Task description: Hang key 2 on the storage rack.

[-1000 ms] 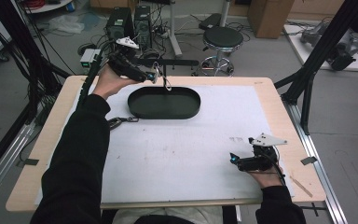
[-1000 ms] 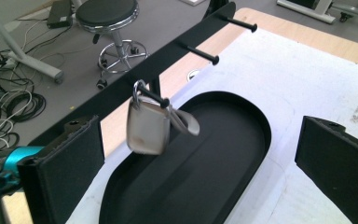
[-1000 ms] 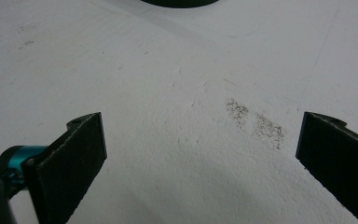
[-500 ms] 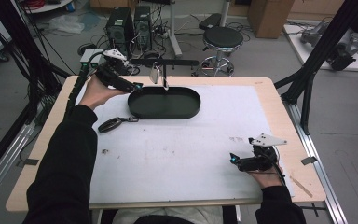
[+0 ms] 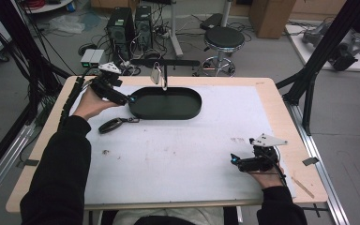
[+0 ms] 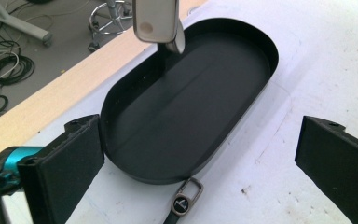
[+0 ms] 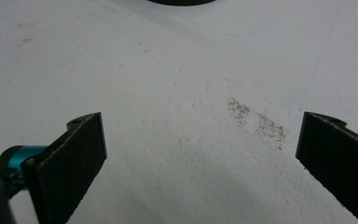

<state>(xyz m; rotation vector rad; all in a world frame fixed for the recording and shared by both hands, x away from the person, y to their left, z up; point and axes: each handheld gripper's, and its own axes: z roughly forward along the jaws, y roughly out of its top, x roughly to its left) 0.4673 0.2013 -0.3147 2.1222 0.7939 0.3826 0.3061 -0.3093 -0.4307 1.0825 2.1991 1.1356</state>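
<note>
Lying flat on the white counter [image 5: 178, 154], small dark key fob with metal loop [image 5: 114, 124] just beside black oval plastic tray [image 5: 165, 103] | left tool [image 5: 130, 99] released, at tray's end | right tool [image 5: 234, 161] released, well apart | risk: jaw nudging tray, shoving fob.

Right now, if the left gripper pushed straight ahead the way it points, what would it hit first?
Probably the near rim of the black oval tray, which lies between the open jaws of the left gripper; depth is unclear.
</note>
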